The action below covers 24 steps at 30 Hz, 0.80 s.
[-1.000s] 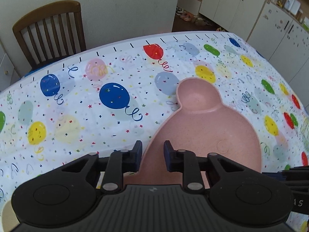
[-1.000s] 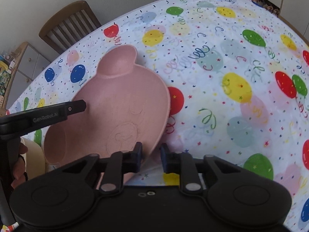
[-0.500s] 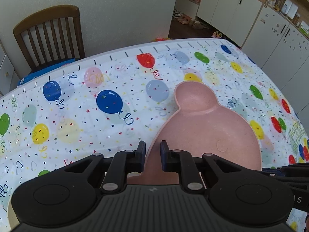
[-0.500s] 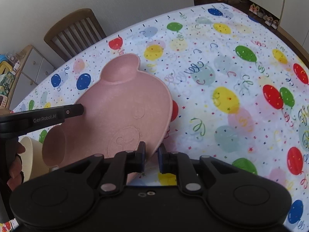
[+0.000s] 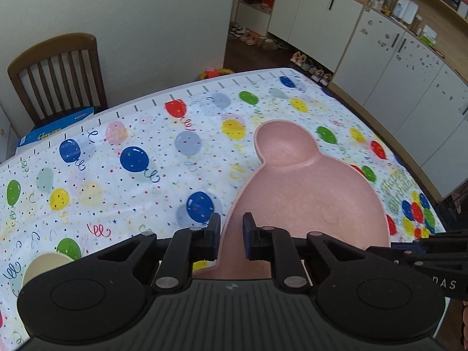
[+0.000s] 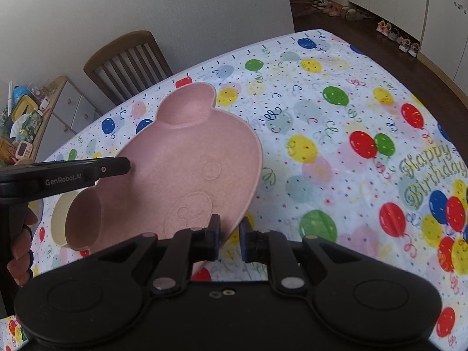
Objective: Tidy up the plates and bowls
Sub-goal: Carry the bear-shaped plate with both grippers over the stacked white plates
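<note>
**Two grippers carry a pink bear-shaped plate above a party-dressed desk**

The left gripper (image 5: 231,235) and the right gripper (image 6: 227,238) are each closed on the rim of the pink, speckled, bear-shaped plastic plate (image 6: 187,163), on opposite sides, and hold it tilted in the air over the middle of the desk (image 5: 122,193), which wears a balloon-print cloth. Moving it well looks to call for both hands travelling together at one height, so the rim does not twist out of either pinch, and for levelling the plate before it is set down; the cream round bowl (image 5: 44,266) near the desk's near left edge is a likely stacking spot, though that is only a guess. Legible writing: "GenRobot.AI" on the side of the left gripper, seen from the right wrist, and "Happy Birthday" on the cloth toward the desk's right edge.
</note>
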Motion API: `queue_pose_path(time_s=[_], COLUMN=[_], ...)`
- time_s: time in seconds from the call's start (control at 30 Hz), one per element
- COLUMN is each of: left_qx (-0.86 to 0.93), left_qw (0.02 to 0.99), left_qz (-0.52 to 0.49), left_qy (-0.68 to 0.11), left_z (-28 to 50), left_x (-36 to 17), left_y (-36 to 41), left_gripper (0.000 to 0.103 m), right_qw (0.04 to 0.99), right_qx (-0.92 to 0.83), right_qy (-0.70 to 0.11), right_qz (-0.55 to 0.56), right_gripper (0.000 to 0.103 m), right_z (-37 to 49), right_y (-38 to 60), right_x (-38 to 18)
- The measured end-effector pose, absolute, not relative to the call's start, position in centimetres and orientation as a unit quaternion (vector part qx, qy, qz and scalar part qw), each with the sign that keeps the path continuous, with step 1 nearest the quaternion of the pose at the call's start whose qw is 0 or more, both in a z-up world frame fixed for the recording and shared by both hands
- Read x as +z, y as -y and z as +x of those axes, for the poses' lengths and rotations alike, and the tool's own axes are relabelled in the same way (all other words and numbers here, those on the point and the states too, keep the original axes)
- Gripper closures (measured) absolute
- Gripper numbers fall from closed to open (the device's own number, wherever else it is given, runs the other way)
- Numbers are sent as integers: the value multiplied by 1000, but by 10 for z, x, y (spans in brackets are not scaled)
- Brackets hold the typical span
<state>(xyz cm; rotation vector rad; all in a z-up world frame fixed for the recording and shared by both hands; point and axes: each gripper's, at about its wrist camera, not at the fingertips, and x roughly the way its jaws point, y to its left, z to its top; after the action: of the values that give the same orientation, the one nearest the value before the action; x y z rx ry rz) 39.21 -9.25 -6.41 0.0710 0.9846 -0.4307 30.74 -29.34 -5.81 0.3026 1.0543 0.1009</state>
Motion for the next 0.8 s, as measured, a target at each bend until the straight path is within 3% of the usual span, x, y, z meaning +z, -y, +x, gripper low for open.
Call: queue_pose_path(time_s=[0.43,0.8], left_qx=[-243,-263], left_qw=[851,835], left_qz=[55,65], left_qy=[-462,-479], left_z=[294,230], left_x=[-38,-48], left_y=[112,125], left_gripper=[88,88], right_qw=[856,846], right_qx=[39,40], right_qy=[-495,-504], right_qz=[144,167], right_gripper=[91,91], right_z=[220,153], right_y=[318,339], right_x=[-37,-56])
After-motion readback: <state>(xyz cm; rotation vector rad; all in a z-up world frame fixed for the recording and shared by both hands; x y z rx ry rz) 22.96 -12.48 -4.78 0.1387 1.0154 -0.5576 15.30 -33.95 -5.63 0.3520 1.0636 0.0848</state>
